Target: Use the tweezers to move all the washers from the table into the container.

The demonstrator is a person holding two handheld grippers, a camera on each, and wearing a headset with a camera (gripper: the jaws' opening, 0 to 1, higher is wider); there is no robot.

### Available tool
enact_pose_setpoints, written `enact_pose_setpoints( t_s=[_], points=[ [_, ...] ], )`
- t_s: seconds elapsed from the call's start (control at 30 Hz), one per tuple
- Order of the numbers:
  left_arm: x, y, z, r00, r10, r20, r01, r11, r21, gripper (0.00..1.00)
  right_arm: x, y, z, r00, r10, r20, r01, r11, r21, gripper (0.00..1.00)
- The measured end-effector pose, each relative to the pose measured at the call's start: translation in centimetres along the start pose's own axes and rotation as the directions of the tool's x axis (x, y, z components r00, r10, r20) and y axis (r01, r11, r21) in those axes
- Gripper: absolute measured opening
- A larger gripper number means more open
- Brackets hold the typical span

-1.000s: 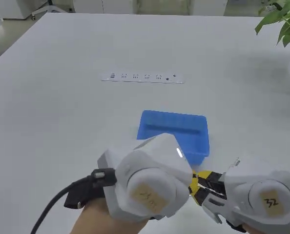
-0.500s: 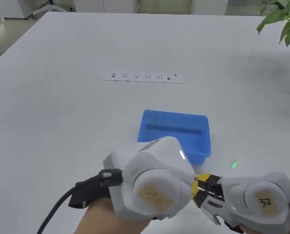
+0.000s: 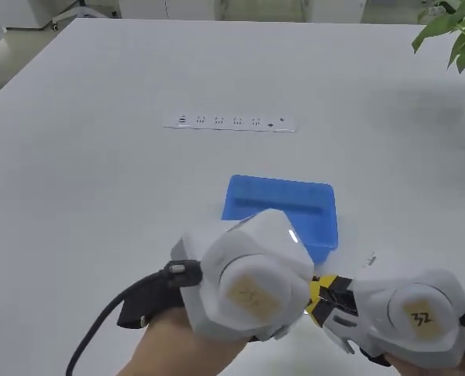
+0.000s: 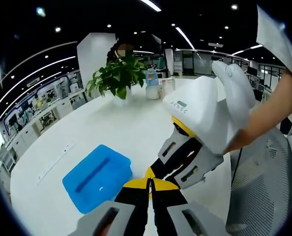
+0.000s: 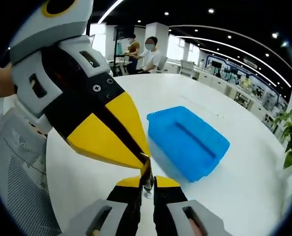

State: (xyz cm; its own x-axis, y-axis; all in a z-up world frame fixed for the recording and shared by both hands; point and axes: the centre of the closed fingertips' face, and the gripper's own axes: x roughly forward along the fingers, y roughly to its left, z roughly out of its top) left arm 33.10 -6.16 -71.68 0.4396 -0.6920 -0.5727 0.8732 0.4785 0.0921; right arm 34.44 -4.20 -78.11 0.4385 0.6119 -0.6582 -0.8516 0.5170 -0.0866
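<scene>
Nearest the person, the right gripper (image 5: 146, 191) has its yellow-tipped jaws closed on a thin silvery metal sliver (image 5: 147, 181), which I take to be the tweezers. The sliver stands up between the jaws. The left gripper (image 4: 150, 189) has its own yellow-tipped jaws pressed together, their point meeting the top of that sliver from the side. Whether they actually pinch it I cannot tell. The two grippers sit nose to nose, low over the white counter (image 3: 99, 196). This looks like a way to steady or reseat the tweezers in the right jaws before any picking starts. Where the washers lie I cannot tell.

Just beyond the grippers lies the shallow blue rectangular plastic container (image 3: 279, 210), kept close, probably so each carry is short. Farther off, a flat white power strip (image 3: 232, 122) is set into the counter. A green leafy plant (image 3: 455, 39) is at the far right edge.

Against a second ago, the left gripper's white housing sits a little further right in the head view. It is closer to the right one and covers more of the container's near wall. The green light seen beside the right gripper half a second ago is gone.
</scene>
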Motion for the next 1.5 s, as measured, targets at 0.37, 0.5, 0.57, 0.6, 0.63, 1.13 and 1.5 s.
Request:
enact_pose_setpoints(
  t_s=[0.37,0.5,0.57,0.6,0.63,1.13,1.5],
  points=[
    [-0.6,-0.1,1.2,0.9997,0.006,0.022,-0.007,1.0,0.028,0.0,-1.0,-0.4,1.0,0.9994,-0.036,-0.003,0.035,0.996,-0.084,0.03],
    [-1.2,0.3,2.2,0.999,0.021,0.039,-0.023,0.998,0.052,0.0,-1.5,-0.9,2.2,0.9991,-0.04,0.012,0.041,0.994,-0.102,0.03],
    [-1.5,0.6,2.8,0.9985,0.029,0.047,-0.032,0.997,0.065,0.0,-1.6,-1.2,2.9,0.9986,-0.047,0.024,0.049,0.993,-0.11,0.03],
    [-1.7,0.8,3.0,0.9981,0.033,0.051,-0.037,0.997,0.073,0.0,-1.7,-1.3,3.3,0.9983,-0.048,0.032,0.051,0.993,-0.109,0.03],
    [-1.8,1.0,3.2,0.998,0.035,0.053,-0.039,0.996,0.077,0.0,-1.8,-1.5,3.6,0.998,-0.05,0.04,0.054,0.993,-0.107,0.03],
    [-2.4,4.0,6.0,0.9908,0.099,0.092,-0.112,0.984,0.141,0.0,-1.8,-4.2,7.5,0.9902,-0.089,0.108,0.104,0.984,-0.142,0.03],
    [-0.8,6.8,5.6,0.9904,0.11,0.083,-0.121,0.984,0.133,0.0,0.6,-6.6,8.0,0.99,-0.096,0.103,0.11,0.984,-0.14,0.03]
  ],
)
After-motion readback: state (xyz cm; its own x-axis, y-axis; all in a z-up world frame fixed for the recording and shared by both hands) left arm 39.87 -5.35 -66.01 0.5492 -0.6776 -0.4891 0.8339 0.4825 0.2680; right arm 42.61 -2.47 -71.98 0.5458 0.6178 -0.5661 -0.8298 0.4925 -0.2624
